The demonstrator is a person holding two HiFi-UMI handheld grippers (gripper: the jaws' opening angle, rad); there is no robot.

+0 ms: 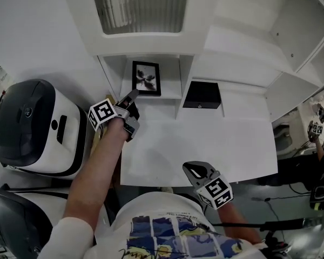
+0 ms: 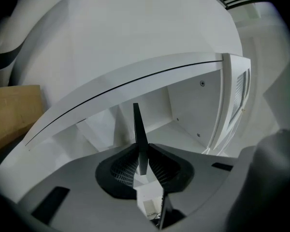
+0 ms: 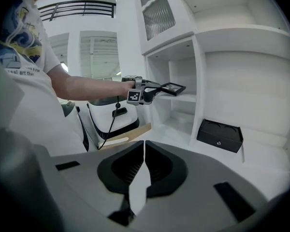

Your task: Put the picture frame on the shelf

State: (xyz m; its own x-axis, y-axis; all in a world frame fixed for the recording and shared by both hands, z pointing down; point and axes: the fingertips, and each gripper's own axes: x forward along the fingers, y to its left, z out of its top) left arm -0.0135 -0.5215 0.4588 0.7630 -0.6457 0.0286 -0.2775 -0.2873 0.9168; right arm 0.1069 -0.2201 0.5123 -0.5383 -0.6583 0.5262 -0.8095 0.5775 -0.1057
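The black picture frame (image 1: 146, 79) with a dark flower print sits in the narrow open niche of the white shelf unit (image 1: 186, 69). My left gripper (image 1: 130, 100) is shut on its lower left edge. In the left gripper view the frame (image 2: 138, 134) shows edge-on as a thin dark blade clamped between the pads. From the right gripper view the frame (image 3: 173, 87) lies nearly flat just above the niche's shelf board, held out by the left gripper (image 3: 150, 92). My right gripper (image 1: 197, 172) hangs low near the table's front edge, shut with nothing in it (image 3: 142, 170).
A small black box (image 1: 202, 95) stands in the wider compartment to the right of the niche. A white and black appliance (image 1: 32, 125) sits at the left beside a cardboard sheet (image 2: 14, 112). A ribbed glass cabinet door (image 1: 140, 7) is above the niche.
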